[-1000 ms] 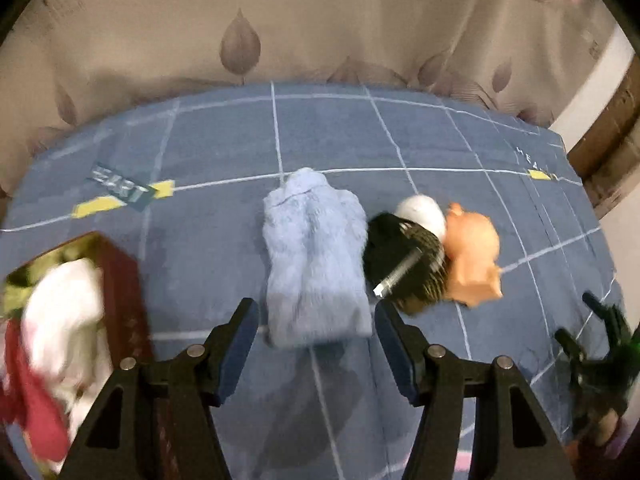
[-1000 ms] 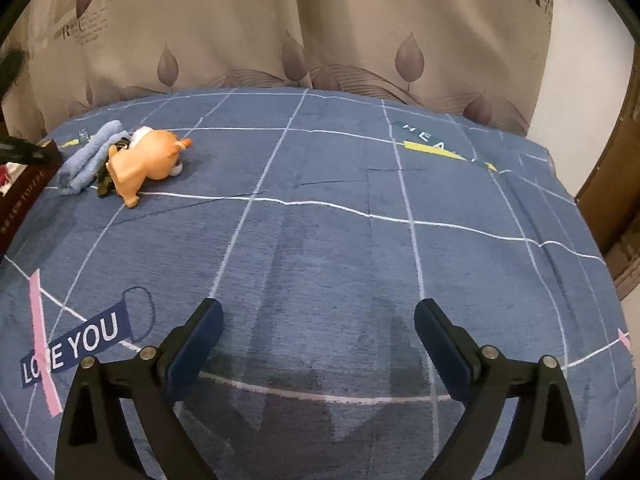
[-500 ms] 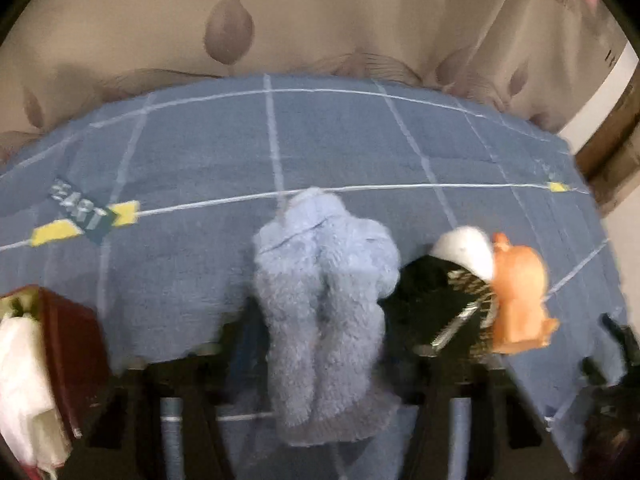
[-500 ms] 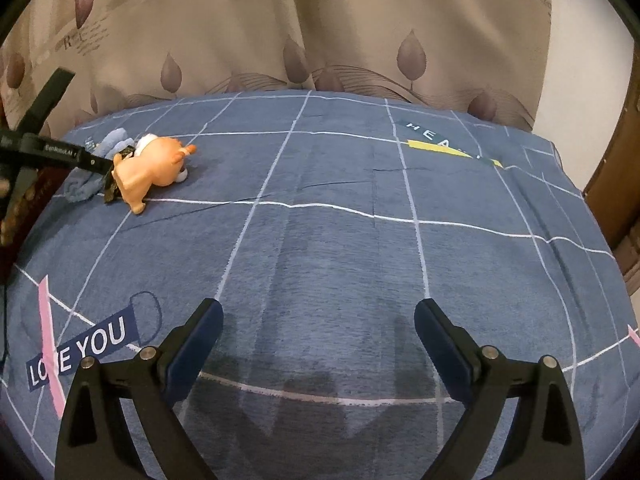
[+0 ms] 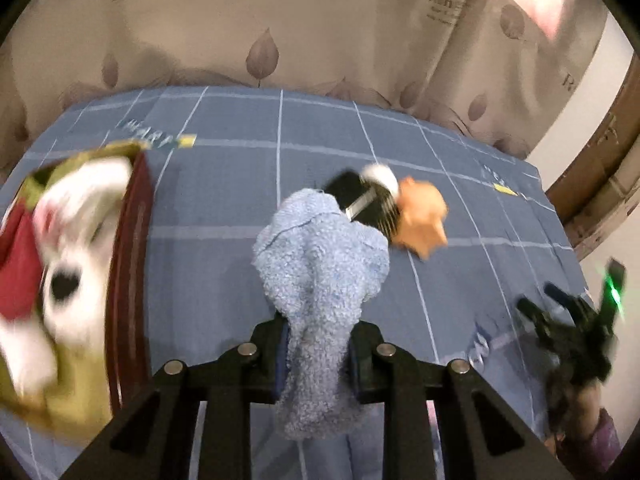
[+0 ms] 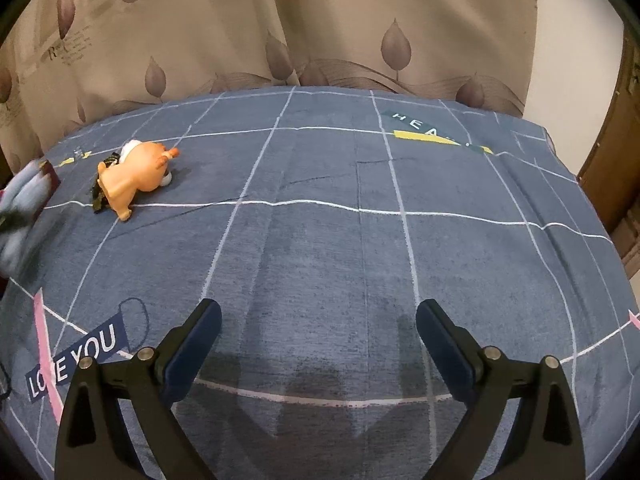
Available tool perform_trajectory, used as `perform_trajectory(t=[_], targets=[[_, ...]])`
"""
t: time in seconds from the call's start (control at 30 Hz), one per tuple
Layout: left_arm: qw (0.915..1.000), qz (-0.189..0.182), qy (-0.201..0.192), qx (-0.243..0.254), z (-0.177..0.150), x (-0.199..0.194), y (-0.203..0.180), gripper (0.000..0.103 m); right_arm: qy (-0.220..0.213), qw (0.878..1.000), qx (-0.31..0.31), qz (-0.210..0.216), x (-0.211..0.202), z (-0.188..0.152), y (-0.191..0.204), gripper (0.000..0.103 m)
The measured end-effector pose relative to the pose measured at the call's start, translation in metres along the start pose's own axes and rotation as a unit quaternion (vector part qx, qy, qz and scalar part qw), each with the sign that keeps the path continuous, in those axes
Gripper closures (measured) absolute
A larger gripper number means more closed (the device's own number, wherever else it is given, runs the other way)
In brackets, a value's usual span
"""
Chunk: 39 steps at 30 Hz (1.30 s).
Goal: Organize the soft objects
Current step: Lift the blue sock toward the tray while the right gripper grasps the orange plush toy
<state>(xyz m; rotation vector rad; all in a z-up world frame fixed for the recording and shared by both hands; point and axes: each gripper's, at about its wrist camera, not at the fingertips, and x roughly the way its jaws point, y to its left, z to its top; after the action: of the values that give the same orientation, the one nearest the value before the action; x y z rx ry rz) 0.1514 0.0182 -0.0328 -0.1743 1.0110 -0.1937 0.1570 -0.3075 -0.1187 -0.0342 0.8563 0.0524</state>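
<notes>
My left gripper (image 5: 318,354) is shut on a fluffy light-blue cloth (image 5: 324,276) and holds it above the blue bedspread (image 5: 224,208). A dark-red box (image 5: 128,264) holding white and red soft things (image 5: 68,240) sits to its left. An orange plush toy (image 5: 422,216) and a black object with a white part (image 5: 368,200) lie on the bed beyond the cloth. My right gripper (image 6: 318,340) is open and empty over bare bedspread (image 6: 320,248). The orange plush (image 6: 134,178) shows far left in the right wrist view; the blue cloth (image 6: 18,204) is blurred at the left edge.
A beige leaf-print curtain (image 6: 320,28) hangs behind the bed. A brown wooden door frame (image 5: 600,184) stands at the right. My right gripper shows in the left wrist view (image 5: 568,320) near the bed's right side.
My left gripper closed on the blue cloth and lifted it off the bed, moving left toward the red box. The right gripper has barely moved.
</notes>
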Motion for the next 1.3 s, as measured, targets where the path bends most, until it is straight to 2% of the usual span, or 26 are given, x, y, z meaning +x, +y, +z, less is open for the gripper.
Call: perform_trajectory(t=[0.23,0.27,0.3,0.33,0.43,0.47,0.53,0.67,0.77,0.9,1.07,1.13,1.17,1.23,1.3], targets=[[0.9991,0.002,-0.031,-0.031,-0.064,-0.062,0.010,0.079,0.011,1.000,0.004,-0.005,0.004,0.000,-0.003,0.007],[0.9988,0.004,-0.035,-0.034,-0.071,-0.069,0.014,0.079,0.014,1.000,0.003,-0.006,0.005,0.001,-0.003,0.015],[0.9987,0.009,-0.038,-0.033,-0.077,-0.076,0.016,0.079,0.017,1.000,0.002,-0.014,0.006,0.002,-0.002,0.028],[0.9985,0.017,-0.042,-0.032,-0.084,-0.081,0.019,0.079,0.023,1.000,0.006,-0.012,0.006,0.003,-0.001,0.034],[0.9976,0.030,-0.051,-0.038,-0.097,-0.095,0.031,0.079,0.056,0.994,0.063,0.074,0.005,0.014,0.006,0.035],[0.9974,0.032,-0.052,-0.038,-0.098,-0.098,0.034,0.079,0.064,0.988,0.080,0.114,0.003,0.023,0.016,0.035],[0.9968,0.036,-0.058,-0.042,-0.103,-0.106,0.044,0.078,0.067,0.978,0.103,0.166,-0.002,0.040,0.033,0.035],[0.9955,0.045,-0.072,-0.040,-0.104,-0.118,0.053,0.078,0.108,0.958,0.147,0.221,0.014,0.081,0.067,0.035],[0.9945,0.048,-0.086,-0.034,-0.104,-0.124,0.055,0.078,0.144,0.945,0.189,0.223,0.038,0.100,0.082,0.036],[0.9947,0.040,-0.089,-0.032,-0.104,-0.126,0.058,0.077,0.178,0.944,0.213,0.181,0.063,0.118,0.091,0.042],[0.9949,0.033,-0.084,-0.045,-0.104,-0.125,0.067,0.077,0.201,0.936,0.236,0.168,0.082,0.123,0.095,0.043],[0.9949,0.031,-0.083,-0.048,-0.104,-0.124,0.069,0.077,0.209,0.935,0.237,0.158,0.087,0.123,0.100,0.048],[0.9949,0.031,-0.083,-0.048,-0.104,-0.124,0.070,0.076,0.217,0.935,0.235,0.153,0.090,0.122,0.103,0.056],[0.9947,0.036,-0.085,-0.047,-0.104,-0.125,0.070,0.076,0.230,0.936,0.227,0.143,0.097,0.119,0.109,0.057],[0.9943,0.040,-0.088,-0.045,-0.104,-0.126,0.069,0.076,0.219,0.941,0.219,0.137,0.095,0.119,0.112,0.062]])
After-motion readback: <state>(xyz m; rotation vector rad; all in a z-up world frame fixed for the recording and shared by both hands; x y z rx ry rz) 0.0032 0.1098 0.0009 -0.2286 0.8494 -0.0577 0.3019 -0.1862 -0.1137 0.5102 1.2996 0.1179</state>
